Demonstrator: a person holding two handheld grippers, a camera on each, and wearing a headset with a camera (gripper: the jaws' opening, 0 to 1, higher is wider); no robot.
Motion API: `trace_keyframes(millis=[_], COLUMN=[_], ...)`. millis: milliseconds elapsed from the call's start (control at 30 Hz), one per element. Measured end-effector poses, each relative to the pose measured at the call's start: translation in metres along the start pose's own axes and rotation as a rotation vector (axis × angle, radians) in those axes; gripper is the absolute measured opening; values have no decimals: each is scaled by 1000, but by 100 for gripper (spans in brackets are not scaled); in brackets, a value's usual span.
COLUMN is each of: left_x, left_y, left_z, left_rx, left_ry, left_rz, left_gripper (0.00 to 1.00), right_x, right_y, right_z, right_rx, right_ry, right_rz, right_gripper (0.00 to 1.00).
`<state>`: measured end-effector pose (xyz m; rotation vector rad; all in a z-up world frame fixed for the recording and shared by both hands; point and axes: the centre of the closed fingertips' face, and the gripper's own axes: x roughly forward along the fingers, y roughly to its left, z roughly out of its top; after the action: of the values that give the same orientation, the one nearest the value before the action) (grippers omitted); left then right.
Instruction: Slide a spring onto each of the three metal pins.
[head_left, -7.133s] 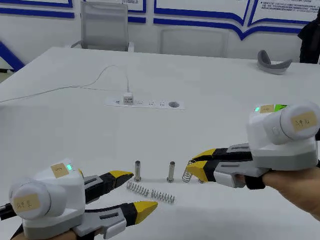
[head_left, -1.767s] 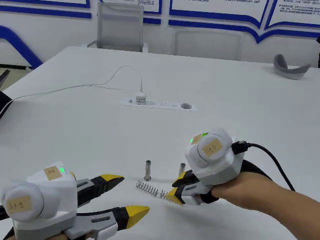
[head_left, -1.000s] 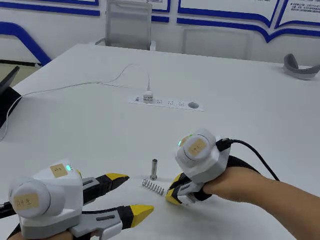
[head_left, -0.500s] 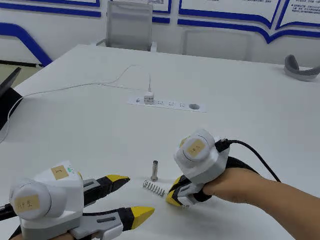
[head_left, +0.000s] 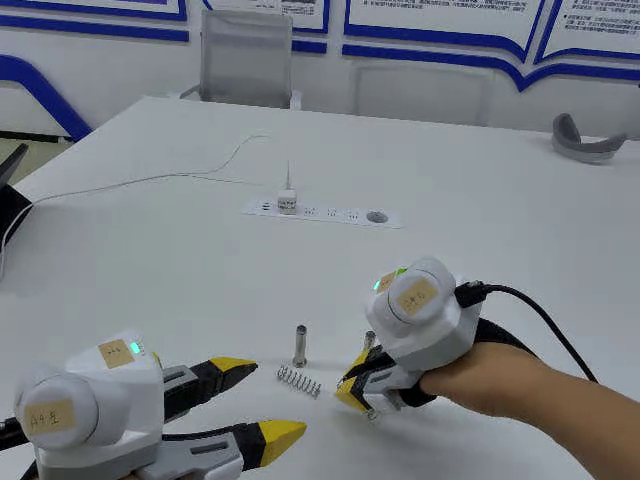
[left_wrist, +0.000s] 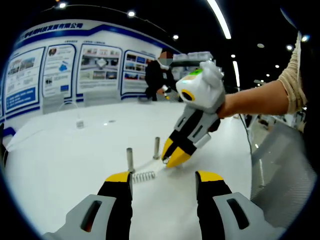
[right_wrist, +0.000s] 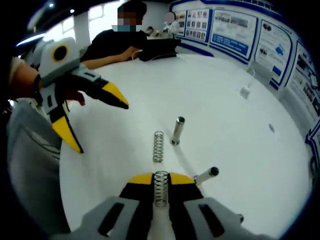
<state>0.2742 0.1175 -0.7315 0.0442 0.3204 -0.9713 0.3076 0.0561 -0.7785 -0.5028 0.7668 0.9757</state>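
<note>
The right gripper (head_left: 358, 396) is pinching the held spring (right_wrist: 161, 187) between its narrowed jaws, tips lowered toward the table (head_left: 180, 270) just right of the near pin (head_left: 300, 345). A second pin (right_wrist: 206, 176) is standing right of that pin, beside the gripper. The loose spring (head_left: 298, 380) is lying just in front of the near pin. The left gripper (head_left: 258, 402) is hovering to its left, jaws spread wide, holding nothing.

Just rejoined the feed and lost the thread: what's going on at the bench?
The right hand-held gripper is shut on a spring, low over the table. Ahead of it stand a near pin and a far pin, both bare. A second spring lies flat by the far pin. The left hand-held gripper is open, holding nothing.
</note>
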Motion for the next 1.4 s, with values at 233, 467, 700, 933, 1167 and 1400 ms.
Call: trace_keyframes(millis=[233, 467, 700, 933, 1167, 1400], left_x=[2, 7, 13, 16, 18, 21], left_y=[-4, -8, -13, -13, -15, -20], left_z=[0, 6, 12, 23, 32, 38], left_rx=[3, 4, 6, -35, -55, -49], left_ry=[0, -12, -22, -55, -78, -84], left_rz=[-13, -29, -42, -46, -54, -66], left_gripper=[51, 49, 47, 44, 40, 35], right_x=[-11, -28, -43, -53, -60, -65], right_y=[2, 9, 16, 22, 33, 39], right_z=[4, 27, 51, 68, 84, 94], right_rx=[28, 52, 84, 103, 92, 79], right_ry=[-42, -137, -234, -300, -357, -395], right_rz=[-16, -19, -4, 10, 31, 40], right_gripper=[12, 12, 12, 12, 12, 12])
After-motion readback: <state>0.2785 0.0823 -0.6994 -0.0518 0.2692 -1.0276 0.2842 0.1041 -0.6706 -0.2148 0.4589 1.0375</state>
